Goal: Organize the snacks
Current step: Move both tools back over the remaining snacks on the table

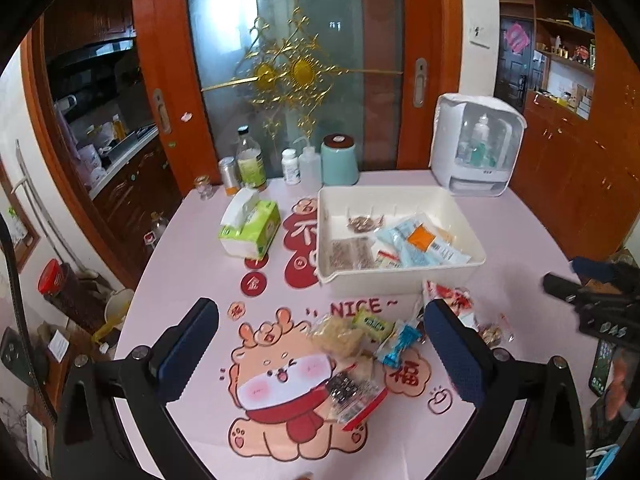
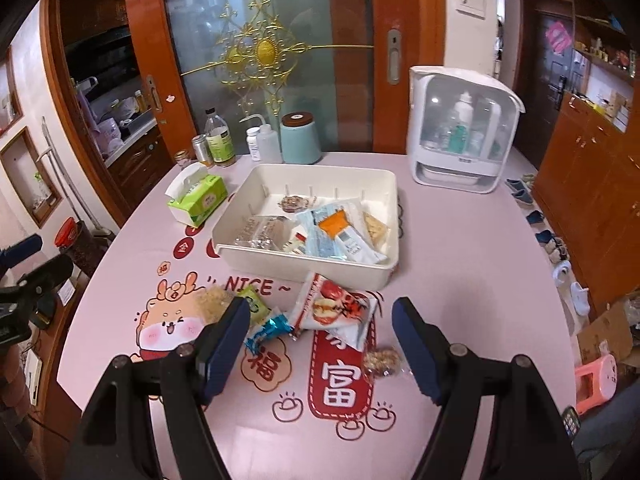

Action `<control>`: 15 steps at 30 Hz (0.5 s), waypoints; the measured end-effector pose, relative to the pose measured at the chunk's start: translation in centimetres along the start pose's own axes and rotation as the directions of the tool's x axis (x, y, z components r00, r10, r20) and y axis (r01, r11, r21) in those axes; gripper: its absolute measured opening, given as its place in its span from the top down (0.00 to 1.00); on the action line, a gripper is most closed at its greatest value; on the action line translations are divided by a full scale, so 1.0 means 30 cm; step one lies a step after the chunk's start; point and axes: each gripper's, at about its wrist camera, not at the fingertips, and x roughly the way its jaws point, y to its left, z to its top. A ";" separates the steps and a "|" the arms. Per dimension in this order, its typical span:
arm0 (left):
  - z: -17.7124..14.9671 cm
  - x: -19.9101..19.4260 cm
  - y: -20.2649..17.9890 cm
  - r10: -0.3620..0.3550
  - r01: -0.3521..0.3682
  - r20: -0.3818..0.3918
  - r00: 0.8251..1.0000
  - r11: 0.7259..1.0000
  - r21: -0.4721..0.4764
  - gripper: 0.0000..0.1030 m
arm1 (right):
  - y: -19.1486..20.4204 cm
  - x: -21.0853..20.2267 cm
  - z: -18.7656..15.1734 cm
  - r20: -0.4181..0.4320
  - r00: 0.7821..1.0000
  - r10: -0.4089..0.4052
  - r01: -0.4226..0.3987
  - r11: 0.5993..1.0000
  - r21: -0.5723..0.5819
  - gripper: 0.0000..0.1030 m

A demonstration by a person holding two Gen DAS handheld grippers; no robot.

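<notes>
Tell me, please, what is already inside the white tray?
The white tray holds a pale blue packet with an orange patch, clear packets, a brown snack and a cracker pack; anything beneath them is hidden.

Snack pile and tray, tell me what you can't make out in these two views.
- Snack under the red-edged packet, left wrist view: mostly covered.
- Snacks low in the tray, right wrist view: buried beneath the blue packet.
- Packet print, both views: too small and blurred.
- Green packet, right wrist view: partly behind the right gripper finger.
</notes>
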 end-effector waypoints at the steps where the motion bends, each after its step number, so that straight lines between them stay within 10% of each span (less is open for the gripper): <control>1: -0.018 0.014 0.011 0.002 -0.002 -0.014 1.000 1.000 -0.005 0.01 | -0.008 -0.002 -0.011 -0.001 1.000 -0.003 0.003 1.000 0.008 0.28; 15: -0.261 0.281 0.073 -0.046 0.023 -0.266 0.963 0.996 -0.090 0.01 | -0.140 0.138 -0.200 -0.120 0.992 -0.042 0.047 0.998 0.039 0.28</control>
